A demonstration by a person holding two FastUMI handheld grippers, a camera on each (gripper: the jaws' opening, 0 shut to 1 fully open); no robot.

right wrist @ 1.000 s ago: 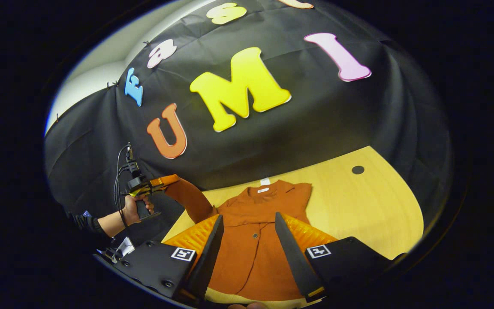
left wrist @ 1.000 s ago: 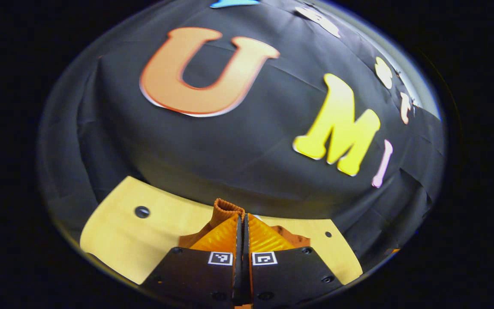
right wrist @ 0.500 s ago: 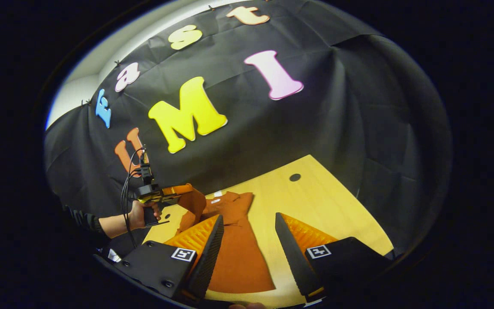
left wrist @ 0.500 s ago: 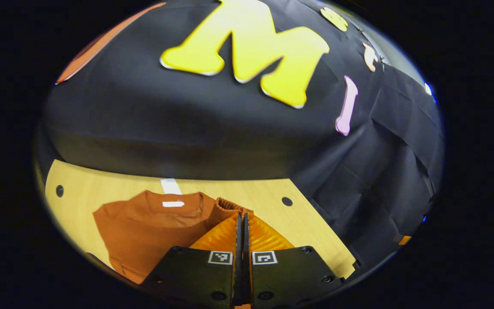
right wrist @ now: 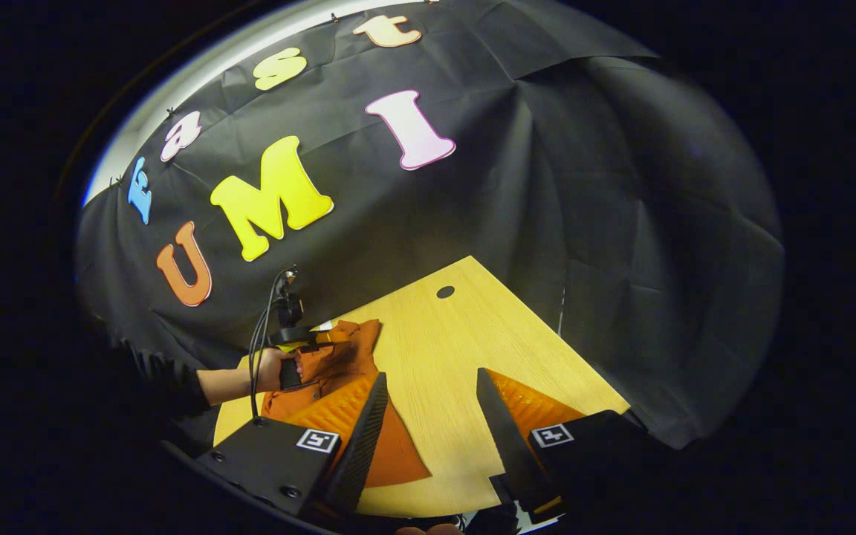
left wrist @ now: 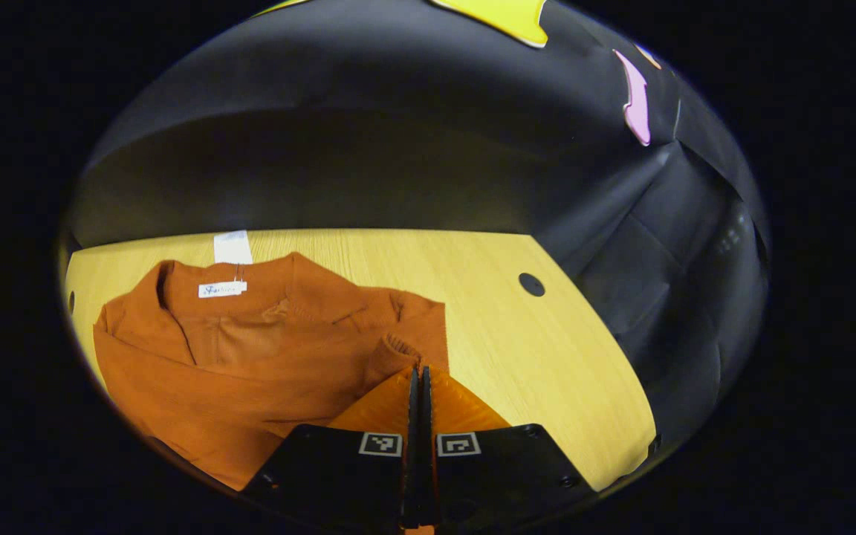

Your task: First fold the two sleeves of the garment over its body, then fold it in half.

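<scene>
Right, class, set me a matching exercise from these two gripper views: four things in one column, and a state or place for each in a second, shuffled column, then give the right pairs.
Things
1. left gripper
2. right gripper
3. sleeve cuff
4. table

States or places
A. open, holding nothing
B. pinched between two fingers, over the sweater's body
C. shut on cloth
D. bare wood with a round hole, right of the sweater

Pairs: 1-C, 2-A, 3-B, 4-D

Garment (left wrist: pixel 250 357): matt ribbed knit cloth. Table (left wrist: pixel 517 342): smooth pale wood grain. Wall (left wrist: pixel 368 148): matt creased cloth.
</scene>
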